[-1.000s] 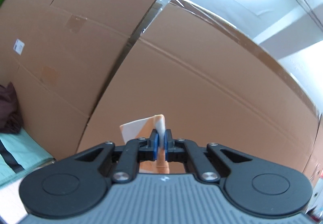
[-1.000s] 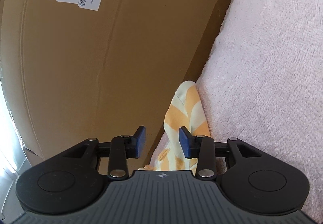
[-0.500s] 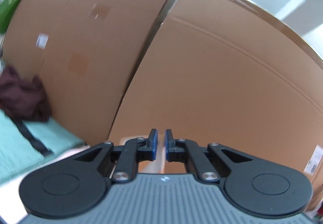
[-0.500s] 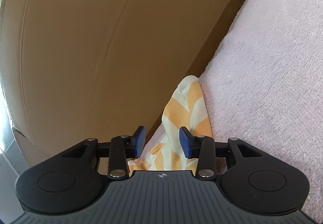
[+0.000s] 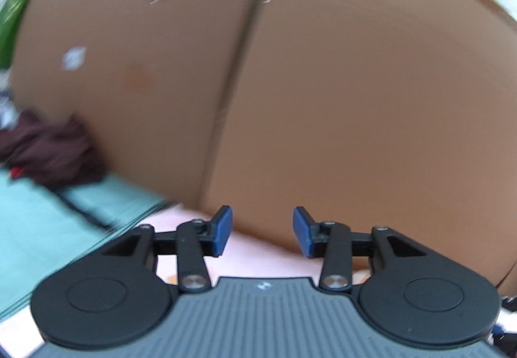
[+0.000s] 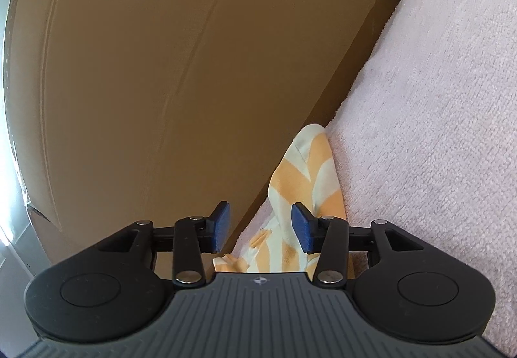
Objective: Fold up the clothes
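The left gripper (image 5: pixel 261 232) was spread wide, gripping nothing, facing the cardboard box (image 5: pixel 355 93). The right gripper (image 6: pixel 261 228) gaped too, empty, with the orange-and-white garment (image 6: pixel 303 177) lying at twelve o'clock on the pink blanket (image 6: pixel 436 119).

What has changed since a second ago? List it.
The left gripper let go of the orange-and-white garment, opened wide and swung left, bringing the maroon clothing and teal fabric further into view. The right gripper stayed open over the garment on the pink towel, edging slightly forward.
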`<state>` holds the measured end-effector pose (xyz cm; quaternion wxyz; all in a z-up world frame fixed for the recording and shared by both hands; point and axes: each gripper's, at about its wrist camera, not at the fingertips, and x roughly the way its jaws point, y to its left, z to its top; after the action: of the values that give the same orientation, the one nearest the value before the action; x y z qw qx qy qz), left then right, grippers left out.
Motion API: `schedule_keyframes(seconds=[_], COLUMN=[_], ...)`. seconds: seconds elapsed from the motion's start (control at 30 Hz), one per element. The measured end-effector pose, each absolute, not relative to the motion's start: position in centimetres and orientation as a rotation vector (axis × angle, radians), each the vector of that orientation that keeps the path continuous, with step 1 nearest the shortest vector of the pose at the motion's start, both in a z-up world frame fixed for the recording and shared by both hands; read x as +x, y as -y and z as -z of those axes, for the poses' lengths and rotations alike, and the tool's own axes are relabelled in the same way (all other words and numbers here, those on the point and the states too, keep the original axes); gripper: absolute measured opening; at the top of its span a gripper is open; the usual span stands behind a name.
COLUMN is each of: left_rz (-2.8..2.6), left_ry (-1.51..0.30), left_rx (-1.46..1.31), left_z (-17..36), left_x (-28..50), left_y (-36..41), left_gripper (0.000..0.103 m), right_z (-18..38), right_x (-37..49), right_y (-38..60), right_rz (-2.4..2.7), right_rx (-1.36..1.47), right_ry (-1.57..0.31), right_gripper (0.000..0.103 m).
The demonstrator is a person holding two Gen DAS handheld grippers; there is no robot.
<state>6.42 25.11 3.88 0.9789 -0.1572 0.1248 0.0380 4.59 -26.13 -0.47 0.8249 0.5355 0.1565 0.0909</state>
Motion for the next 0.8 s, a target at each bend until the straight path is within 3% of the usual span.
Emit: schedule_keyframes(seconds=[0.17, 0.37, 0.63, 0.8], left_rz=[-0.051, 0.097, -0.003, -0.035], left_ry=[-0.437, -0.581, -0.545, -0.524], left_rx=[-0.444, -0.835, -0.912, -0.895], left_z=[-0.7, 2.5, 2.2, 1.8], left_x=[5.6, 4.8, 7.6, 10.0], left_y=[-28.6, -30.4, -30.0, -29.9], left_gripper=[0.069, 0.070, 0.082, 0.082], right_z=[0.2, 0.3, 0.4, 0.5], right_x=[5.3, 5.3, 6.0, 5.7], right_y=[25.2, 25.4, 25.0, 25.2], right_rz=[-0.208, -0.173, -0.165, -0.150], right_rx=[1.122, 1.110, 1.095, 1.107], right_ry=[-0.343, -0.335, -0.336, -0.318], right_gripper=[0.049, 0.050, 0.050, 0.051])
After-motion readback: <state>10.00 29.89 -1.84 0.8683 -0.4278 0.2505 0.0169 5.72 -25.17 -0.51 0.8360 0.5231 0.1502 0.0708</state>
